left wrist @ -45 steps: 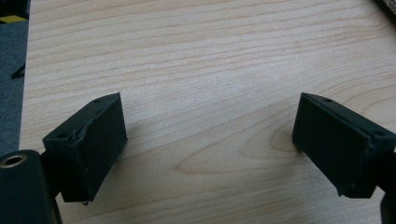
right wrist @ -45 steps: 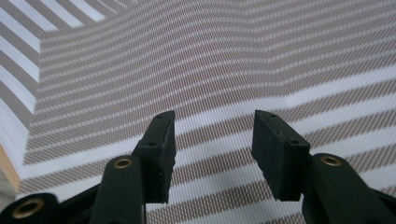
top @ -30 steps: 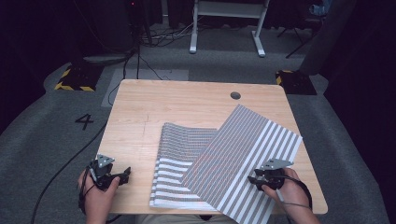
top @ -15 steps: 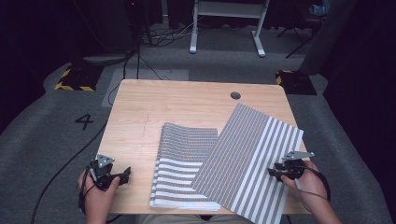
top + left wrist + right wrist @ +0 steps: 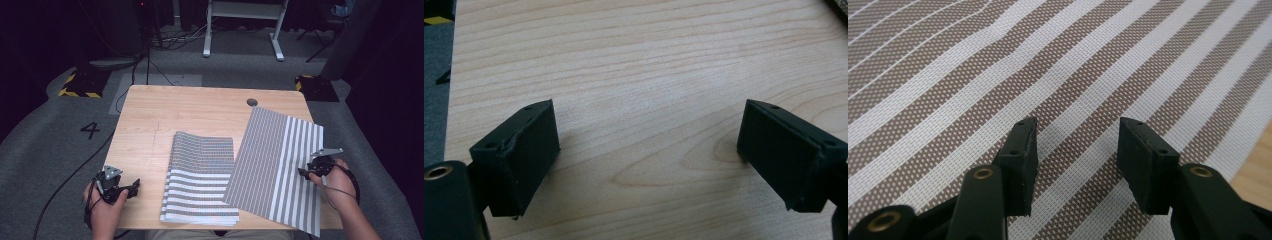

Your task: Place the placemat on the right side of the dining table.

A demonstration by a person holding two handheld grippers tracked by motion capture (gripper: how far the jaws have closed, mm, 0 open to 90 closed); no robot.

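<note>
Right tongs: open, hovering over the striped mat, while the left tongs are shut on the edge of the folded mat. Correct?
Not quite. The left tongs are open over bare wood of the table, apart from the folded mat, as the left gripper view shows. The rest stands: the right tongs are open over the striped mat.

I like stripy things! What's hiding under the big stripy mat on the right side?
The big striped mat lies on the wooden table, overlapping the right edge of the folded striped mat. Whatever else is beneath it is covered. Its near corner overhangs the table edge.
</note>
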